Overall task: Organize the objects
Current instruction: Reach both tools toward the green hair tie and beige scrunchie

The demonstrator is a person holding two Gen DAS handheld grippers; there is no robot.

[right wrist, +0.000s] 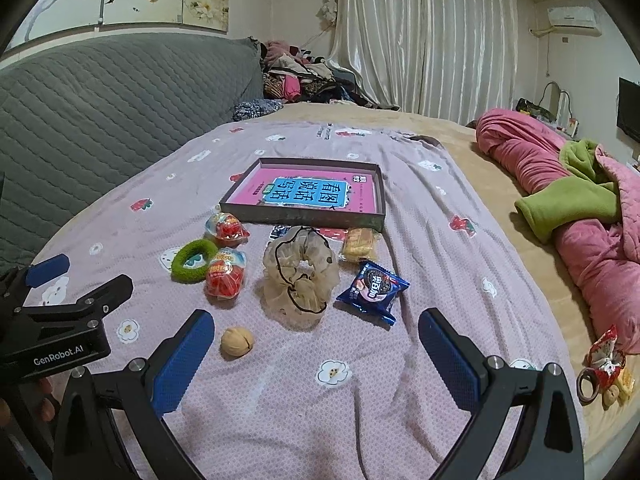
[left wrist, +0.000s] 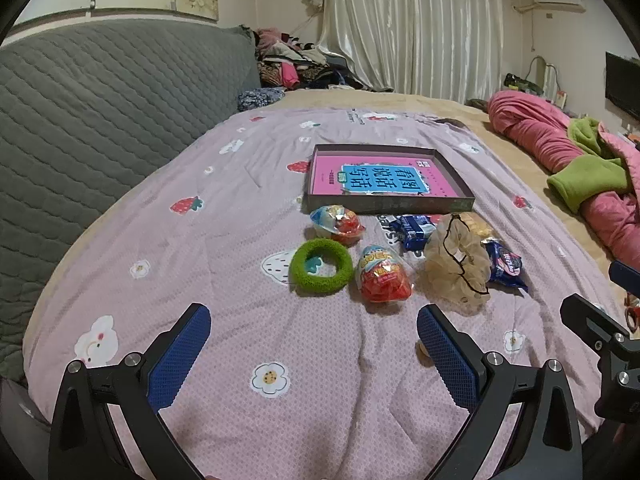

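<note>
Item: both tongs, left gripper and right gripper, spread wide, pinching nothing. I am hovering near the walnut; box lying farther. I am advising: straddle squarely, squeeze gently.

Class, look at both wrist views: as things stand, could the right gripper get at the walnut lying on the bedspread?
Probably yes. The right gripper is wide open and empty, and the walnut lies alone on the bedspread just ahead of its left finger, with nothing between. The beige scrunchie sits farther back, clear of the path.
</note>
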